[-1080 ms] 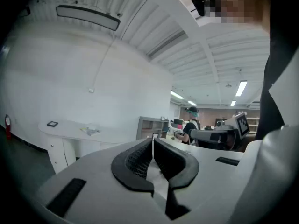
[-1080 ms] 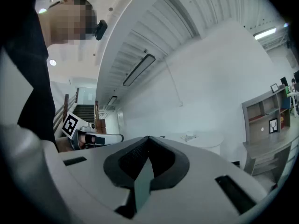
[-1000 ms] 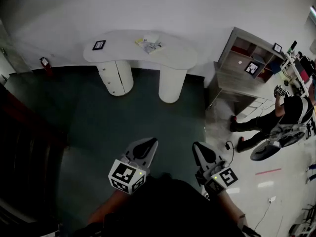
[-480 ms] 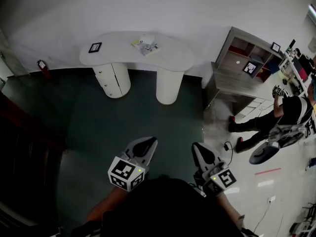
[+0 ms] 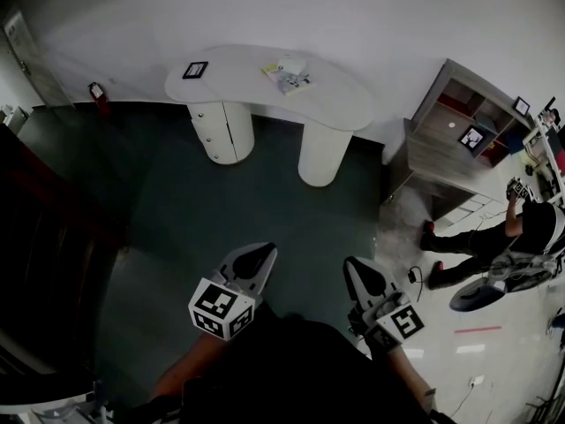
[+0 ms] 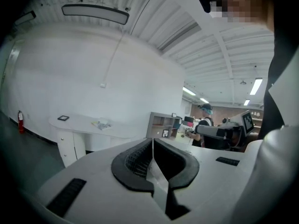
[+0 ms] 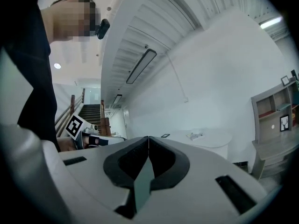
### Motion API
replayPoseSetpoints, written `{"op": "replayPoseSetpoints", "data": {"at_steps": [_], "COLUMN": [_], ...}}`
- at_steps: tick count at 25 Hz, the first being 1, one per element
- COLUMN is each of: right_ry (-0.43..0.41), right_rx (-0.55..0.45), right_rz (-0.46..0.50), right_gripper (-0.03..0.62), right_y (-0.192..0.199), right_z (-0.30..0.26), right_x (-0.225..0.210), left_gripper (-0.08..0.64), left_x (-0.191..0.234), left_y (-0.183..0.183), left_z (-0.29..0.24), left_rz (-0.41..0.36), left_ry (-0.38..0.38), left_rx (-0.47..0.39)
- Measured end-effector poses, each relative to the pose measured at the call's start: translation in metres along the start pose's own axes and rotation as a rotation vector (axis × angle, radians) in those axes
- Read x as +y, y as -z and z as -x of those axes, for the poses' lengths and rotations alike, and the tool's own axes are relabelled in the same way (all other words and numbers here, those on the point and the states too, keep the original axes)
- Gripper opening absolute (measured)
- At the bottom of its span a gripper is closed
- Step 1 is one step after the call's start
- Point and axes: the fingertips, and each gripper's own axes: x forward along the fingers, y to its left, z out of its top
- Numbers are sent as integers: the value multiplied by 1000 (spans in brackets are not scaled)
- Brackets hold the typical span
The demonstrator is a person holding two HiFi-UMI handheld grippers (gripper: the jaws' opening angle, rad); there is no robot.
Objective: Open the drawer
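Observation:
A white curved desk (image 5: 265, 82) stands against the far wall on two round pedestals. The left pedestal (image 5: 222, 131) carries the drawers, all closed, each with a small knob. Both grippers are held close to my body, several steps short of the desk. My left gripper (image 5: 262, 253) is shut with nothing in it, its jaws meeting tip to tip (image 6: 153, 140). My right gripper (image 5: 354, 266) is also shut and empty (image 7: 148, 138). The desk appears small in the left gripper view (image 6: 88, 125) and in the right gripper view (image 7: 205, 136).
Papers (image 5: 288, 71) and a small marker card (image 5: 195, 69) lie on the desk. A grey shelf unit (image 5: 459, 131) stands at the right, and beyond it a person (image 5: 512, 228) sits by a chair. A fire extinguisher (image 5: 96, 94) leans at the left wall. Dark green floor (image 5: 221, 210) lies ahead.
The view has swung: the desk now sits further right and slightly higher in the head view. Both grippers stay shut, in about the same place near my body.

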Motion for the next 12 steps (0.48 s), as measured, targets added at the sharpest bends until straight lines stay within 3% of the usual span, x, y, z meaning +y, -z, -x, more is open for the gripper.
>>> {"op": "replayPoseSetpoints", "data": {"at_steps": [7, 12], "right_ry": [-76, -144], "right_rx": [7, 11], "right_rz": [0, 10], "right_gripper": [17, 17], "right_y": [5, -4], "right_z": [-90, -183], "right_x": [5, 18], "left_gripper": [21, 21], "left_x": [85, 168], "left_y": [-7, -28], "left_z": [5, 17], "left_rz": [12, 7], "left_ry": [-70, -119], "left_rx": [-47, -73]}}
